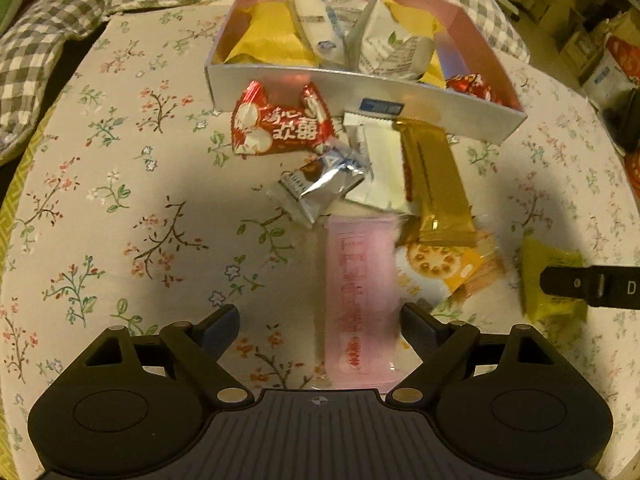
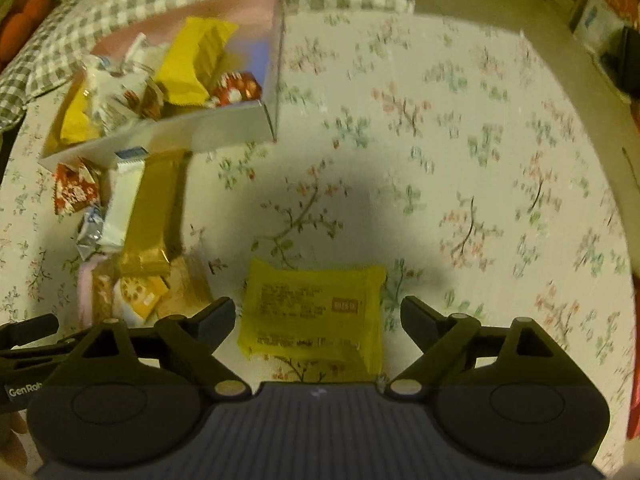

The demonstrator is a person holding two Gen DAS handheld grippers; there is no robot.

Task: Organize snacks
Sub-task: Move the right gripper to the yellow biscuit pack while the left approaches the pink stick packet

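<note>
A white box with a pink inside holds several snack packets; it also shows in the right wrist view. Loose snacks lie in front of it: a red packet, a silver packet, a white packet, a gold bar, an orange biscuit packet and a pink packet. My left gripper is open, its fingers either side of the pink packet's near end. My right gripper is open around a yellow packet lying flat on the cloth.
Everything lies on a floral cloth. A grey checked pillow lies behind the box. The right gripper's finger shows at the right edge of the left wrist view, over the yellow packet. Boxes stand on the floor at far right.
</note>
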